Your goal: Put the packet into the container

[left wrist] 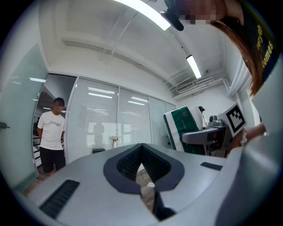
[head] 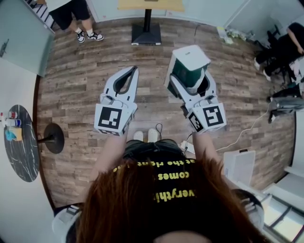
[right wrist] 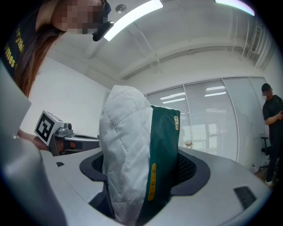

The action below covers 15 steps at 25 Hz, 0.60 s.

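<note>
My right gripper [head: 191, 81] is shut on a green and white quilted packet [head: 189, 62] and holds it upright above the wooden floor. In the right gripper view the packet [right wrist: 132, 163] fills the space between the jaws and stands tall out of them. My left gripper [head: 128, 72] is beside it at the left, shut, with nothing between its pads [left wrist: 128, 161]. From the left gripper view the packet [left wrist: 185, 126] and the right gripper [left wrist: 207, 136] show at the right. No container is in view.
A table's pedestal base [head: 146, 33] stands ahead, with a person [head: 76, 14] at the far left. A round dark table [head: 21, 142] with small items and a black stand base [head: 54, 137] are at left. A white box [head: 240, 166] and a cable lie at right.
</note>
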### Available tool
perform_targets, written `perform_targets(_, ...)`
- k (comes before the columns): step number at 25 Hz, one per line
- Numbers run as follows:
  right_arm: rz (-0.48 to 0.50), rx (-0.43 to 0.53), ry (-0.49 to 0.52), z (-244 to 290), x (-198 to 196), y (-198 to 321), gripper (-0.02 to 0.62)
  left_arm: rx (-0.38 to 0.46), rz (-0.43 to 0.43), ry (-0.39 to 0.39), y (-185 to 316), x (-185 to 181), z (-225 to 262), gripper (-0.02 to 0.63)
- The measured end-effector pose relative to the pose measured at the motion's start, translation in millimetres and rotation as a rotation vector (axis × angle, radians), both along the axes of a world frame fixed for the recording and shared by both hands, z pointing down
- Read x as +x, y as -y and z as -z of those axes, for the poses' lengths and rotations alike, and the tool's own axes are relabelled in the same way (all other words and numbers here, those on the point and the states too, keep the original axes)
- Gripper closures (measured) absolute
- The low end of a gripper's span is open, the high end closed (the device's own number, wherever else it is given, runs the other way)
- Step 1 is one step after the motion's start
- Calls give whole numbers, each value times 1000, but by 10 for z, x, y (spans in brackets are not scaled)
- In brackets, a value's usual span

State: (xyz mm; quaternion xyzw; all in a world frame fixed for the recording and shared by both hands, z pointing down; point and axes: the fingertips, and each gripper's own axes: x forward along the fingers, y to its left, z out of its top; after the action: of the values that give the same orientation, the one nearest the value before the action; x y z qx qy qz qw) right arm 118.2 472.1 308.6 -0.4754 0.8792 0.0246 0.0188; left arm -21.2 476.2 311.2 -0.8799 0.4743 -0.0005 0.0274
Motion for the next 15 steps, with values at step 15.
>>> perform_targets(15,-15,18,21,68,299,573,212,-7,35,-6,570,209,-20,606)
